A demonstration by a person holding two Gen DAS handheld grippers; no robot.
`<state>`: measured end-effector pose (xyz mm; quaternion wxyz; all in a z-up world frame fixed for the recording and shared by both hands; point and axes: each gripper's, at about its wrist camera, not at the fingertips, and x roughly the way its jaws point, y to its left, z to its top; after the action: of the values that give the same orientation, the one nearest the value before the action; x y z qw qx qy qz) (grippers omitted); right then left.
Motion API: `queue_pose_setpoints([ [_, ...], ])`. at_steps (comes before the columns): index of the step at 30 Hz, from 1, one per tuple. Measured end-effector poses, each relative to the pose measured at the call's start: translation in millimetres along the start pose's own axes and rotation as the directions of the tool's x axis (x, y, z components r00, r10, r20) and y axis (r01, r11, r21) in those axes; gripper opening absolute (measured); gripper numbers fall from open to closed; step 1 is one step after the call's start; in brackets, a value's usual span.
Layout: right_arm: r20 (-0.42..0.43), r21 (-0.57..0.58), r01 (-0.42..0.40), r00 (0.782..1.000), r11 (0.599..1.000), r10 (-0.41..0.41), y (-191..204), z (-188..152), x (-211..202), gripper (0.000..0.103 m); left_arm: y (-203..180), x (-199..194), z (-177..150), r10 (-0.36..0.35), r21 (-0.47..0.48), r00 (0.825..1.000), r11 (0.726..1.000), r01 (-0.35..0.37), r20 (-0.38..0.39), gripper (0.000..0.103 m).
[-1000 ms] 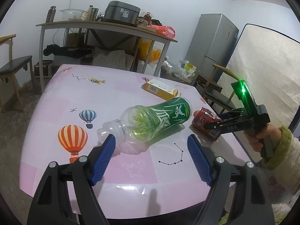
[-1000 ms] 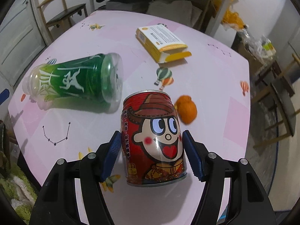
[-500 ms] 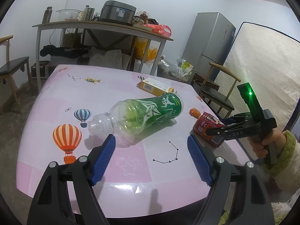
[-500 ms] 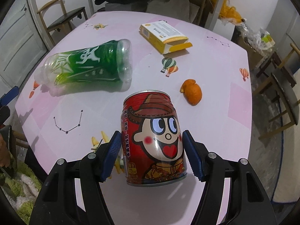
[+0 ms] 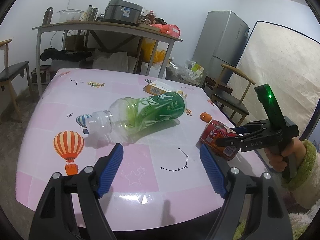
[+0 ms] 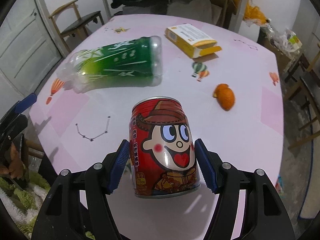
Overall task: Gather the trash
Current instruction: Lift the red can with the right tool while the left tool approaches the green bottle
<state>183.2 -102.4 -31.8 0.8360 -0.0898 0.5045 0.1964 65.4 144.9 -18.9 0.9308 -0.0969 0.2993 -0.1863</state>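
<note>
Nearest in the right wrist view, the right gripper point(image 6: 162, 166) had its blue fingers point(image 6: 120, 164) closed on the red can point(image 6: 164, 150), one pad on each side of its body, the can tilted between them above the near edge of the pink counter point(image 6: 250, 124). From the left wrist view the same can point(image 5: 220, 138) showed at the right edge of the counter, held by the person's hand point(image 5: 284, 154) in a green fleecy sleeve. So one piece of trash looked picked up but not yet put anywhere; no bin or bag for it could be seen for certain in either view.

The left gripper point(image 5: 162, 170) hung over the near side of the counter with its fingers wide and nothing between them, aimed toward the green bottle point(image 5: 140, 116). That bottle lay on its side a little farther in, neck toward the left gripper, touched by neither tool.

Beyond it, to the right, the orange peel point(image 6: 225, 98) sat alone on the counter, and farther still the yellow carton point(image 6: 190, 38) lay with an end flap open.

By this reading the task was at an early stage: one item in hand, three left on the counter, the bottle the likely next pick for the free left gripper
</note>
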Motion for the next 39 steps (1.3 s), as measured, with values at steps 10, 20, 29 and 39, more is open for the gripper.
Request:
queue_pose_setpoints([
  [10,-0.017,-0.096,-0.038,0.999,0.995,0.037,19.6,6.7,0.3,0.071,8.5,3.3,-5.3,0.023,-0.006,0.999,1.000,-0.024,-0.029,0.077],
  [20,-0.133,-0.114,-0.070,0.990,0.991,0.054,27.2,37.7,28.9,0.062,9.0,8.9,-4.2,0.023,-0.016,0.999,1.000,-0.024,-0.047,0.077],
  [29,0.006,-0.098,-0.115,0.993,0.989,0.116,32.5,50.2,8.2,0.062,33.1,6.4,45.5,0.092,0.024,0.995,0.995,-0.093,0.038,0.077],
  [39,0.091,0.040,-0.201,0.976,0.979,0.197,3.2,54.8,9.9,0.062,133.3,165.7,159.7,0.035,0.182,0.958,0.983,0.018,-0.285,0.087],
])
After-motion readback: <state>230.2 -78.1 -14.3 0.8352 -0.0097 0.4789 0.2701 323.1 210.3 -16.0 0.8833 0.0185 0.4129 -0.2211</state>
